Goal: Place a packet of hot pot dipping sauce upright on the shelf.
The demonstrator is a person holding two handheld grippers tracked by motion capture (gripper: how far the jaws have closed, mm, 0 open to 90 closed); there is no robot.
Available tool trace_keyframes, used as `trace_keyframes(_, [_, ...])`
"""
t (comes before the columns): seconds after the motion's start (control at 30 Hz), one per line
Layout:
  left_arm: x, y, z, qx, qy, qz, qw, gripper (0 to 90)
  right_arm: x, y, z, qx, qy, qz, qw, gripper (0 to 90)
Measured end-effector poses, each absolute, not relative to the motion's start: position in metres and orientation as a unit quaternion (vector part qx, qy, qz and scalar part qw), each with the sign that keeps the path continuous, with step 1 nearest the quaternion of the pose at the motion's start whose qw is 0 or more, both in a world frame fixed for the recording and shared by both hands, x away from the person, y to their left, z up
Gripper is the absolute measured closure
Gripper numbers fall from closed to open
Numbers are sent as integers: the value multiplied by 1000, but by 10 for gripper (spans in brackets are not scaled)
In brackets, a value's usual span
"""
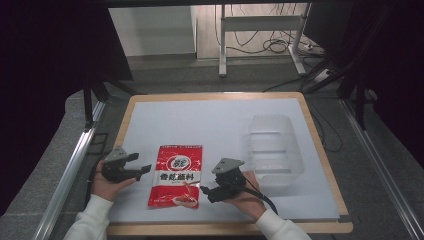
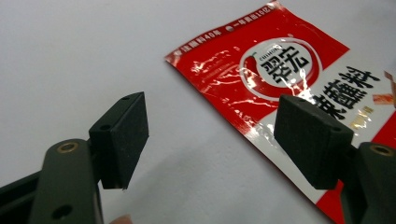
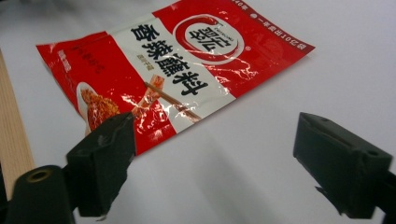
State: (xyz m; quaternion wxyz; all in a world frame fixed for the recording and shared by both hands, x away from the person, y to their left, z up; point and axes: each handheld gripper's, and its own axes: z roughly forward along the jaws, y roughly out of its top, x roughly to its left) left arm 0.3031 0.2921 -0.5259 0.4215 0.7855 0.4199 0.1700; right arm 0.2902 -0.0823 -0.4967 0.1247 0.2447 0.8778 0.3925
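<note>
**Both grippers spread beside sachet**

I see the red sachet (image 1: 176, 176) lying flat on the white mat (image 1: 210, 125), between my two grippers. Left gripper (image 1: 142, 162): jaws spread, just left of the sachet. Right gripper (image 1: 206, 193): jaws spread, at its lower right corner. A clear plastic tray (image 1: 274, 150) sits farther right.

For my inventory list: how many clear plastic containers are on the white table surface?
1. The clear plastic container stands on the right half of the white table surface, beyond the right gripper. Nothing seems hidden.
</note>
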Motion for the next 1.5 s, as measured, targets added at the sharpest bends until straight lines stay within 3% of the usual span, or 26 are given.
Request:
trace_keyframes(0.6, [293, 289, -523, 798, 408, 175, 408, 281, 289, -85, -474, 260, 870, 394, 143, 166])
trace_keyframes(1.23, [297, 285, -518, 803, 400, 173, 407, 281, 313, -83, -451, 263, 865, 405, 135, 184])
trace_keyframes(1.5, [298, 284, -517, 801, 399, 162, 416, 279, 339, -76, -439, 267, 865, 408, 118, 218])
